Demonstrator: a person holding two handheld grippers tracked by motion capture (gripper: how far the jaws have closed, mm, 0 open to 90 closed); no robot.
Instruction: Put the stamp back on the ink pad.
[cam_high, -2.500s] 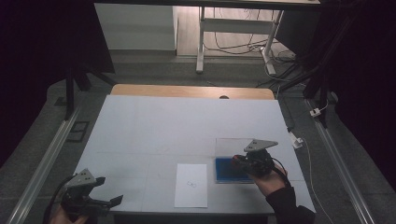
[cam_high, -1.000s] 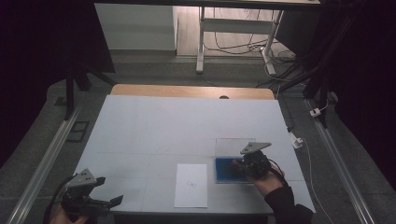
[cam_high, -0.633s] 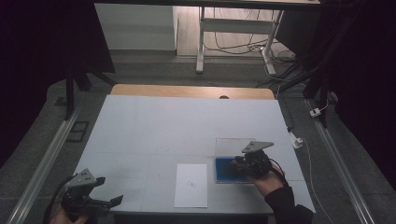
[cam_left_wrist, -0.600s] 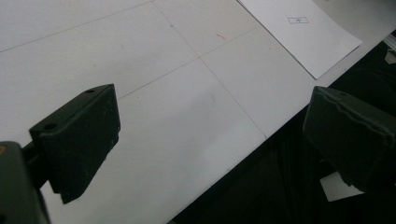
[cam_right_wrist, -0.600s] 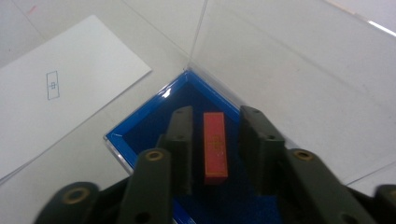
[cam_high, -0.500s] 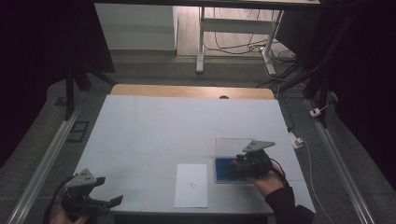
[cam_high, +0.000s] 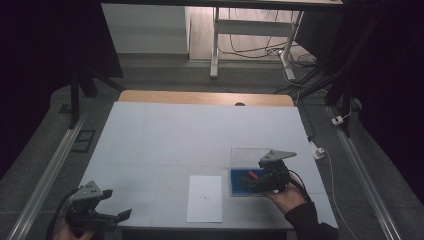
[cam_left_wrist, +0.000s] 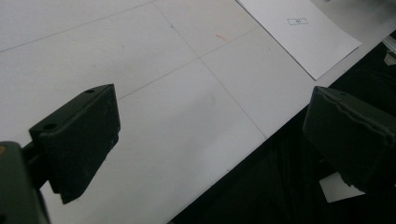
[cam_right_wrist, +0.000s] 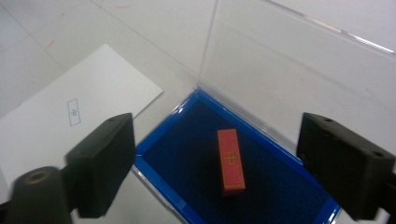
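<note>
As the right gripper (cam_right_wrist: 215, 163) had just been opening, jaws wide and clear above the red block (cam_right_wrist: 230, 161), the block lay released on the blue tray (cam_right_wrist: 289, 186). Placing looked done; next, withdraw. Left gripper (cam_left_wrist: 210, 135) released, idle at the worktop (cam_high: 200, 130) edge.

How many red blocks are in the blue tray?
1. The red block lies flat on the pad of the blue tray, between the open jaws of the right gripper but untouched by them. The tray's floor shows fully, so none seems hidden.
</note>
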